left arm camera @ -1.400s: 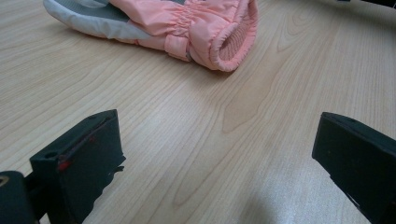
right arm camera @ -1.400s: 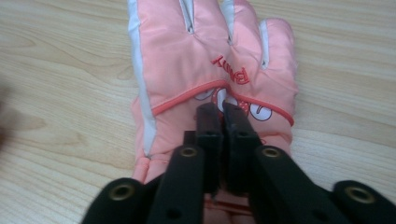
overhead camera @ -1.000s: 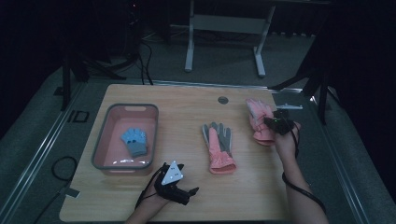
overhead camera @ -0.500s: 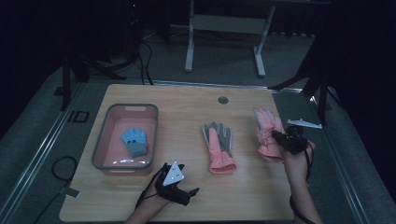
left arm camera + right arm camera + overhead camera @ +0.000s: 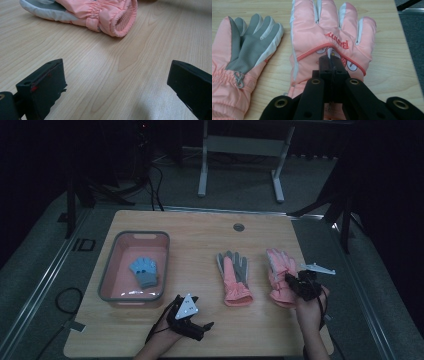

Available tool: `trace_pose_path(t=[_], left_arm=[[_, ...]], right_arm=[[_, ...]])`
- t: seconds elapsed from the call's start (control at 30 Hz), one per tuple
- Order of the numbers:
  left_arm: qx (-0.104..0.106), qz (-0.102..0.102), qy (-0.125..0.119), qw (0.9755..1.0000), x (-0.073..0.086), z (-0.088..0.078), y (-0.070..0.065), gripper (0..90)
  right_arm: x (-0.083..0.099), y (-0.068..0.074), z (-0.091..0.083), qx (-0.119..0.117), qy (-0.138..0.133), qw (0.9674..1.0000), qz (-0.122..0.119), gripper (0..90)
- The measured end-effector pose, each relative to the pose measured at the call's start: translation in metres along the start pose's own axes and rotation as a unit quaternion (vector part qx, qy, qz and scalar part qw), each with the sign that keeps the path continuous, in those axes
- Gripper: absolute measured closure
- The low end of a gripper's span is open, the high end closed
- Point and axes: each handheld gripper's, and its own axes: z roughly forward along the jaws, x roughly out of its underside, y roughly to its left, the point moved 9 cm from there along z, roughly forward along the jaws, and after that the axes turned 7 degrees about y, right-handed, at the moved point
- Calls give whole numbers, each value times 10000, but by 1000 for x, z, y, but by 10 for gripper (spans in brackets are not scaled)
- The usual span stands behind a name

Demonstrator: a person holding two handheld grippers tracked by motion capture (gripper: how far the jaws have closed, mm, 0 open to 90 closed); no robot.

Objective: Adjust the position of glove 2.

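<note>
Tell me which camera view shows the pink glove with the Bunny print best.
The right gripper view: the Bunny glove lies back up, lettering readable, under the shut right tool. In the high view it is small and dim, its print unreadable.

Two pink gloves [image 5: 281, 276], one grey-palmed [image 5: 233, 276], one lettered red; pink tray [image 5: 107, 270] holding a blue glove [image 5: 145, 271].

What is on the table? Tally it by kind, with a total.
Pink gloves: 2, one palm up and one with its printed back up
Blue gloves: 1, lying in the bin
Pink bins: 1
Total: 4
</note>
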Motion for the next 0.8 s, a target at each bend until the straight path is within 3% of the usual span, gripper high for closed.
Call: trace_pose_path(t=[0.27,0.33,0.5,0.6,0.7,0.8], left_arm=[[-4,2,6,10000,0,0,1,18],[-5,5,9,10000,0,0,1,18],[0,-2,5,10000,0,0,1,18],[7,-11,22,10000,0,0,1,18],[1,-19,14,10000,0,0,1,18],[-4,-14,13,10000,0,0,1,18]], right_arm=[[19,-7,30,267,254,9993,-28,873],[20,-7,31,230,234,9995,18,864],[16,-8,27,85,277,9995,-145,805],[8,-10,16,-192,148,9994,-229,744],[-1,-14,8,-304,19,9968,-743,703],[-3,-16,4,-392,59,9904,-1323,676]])
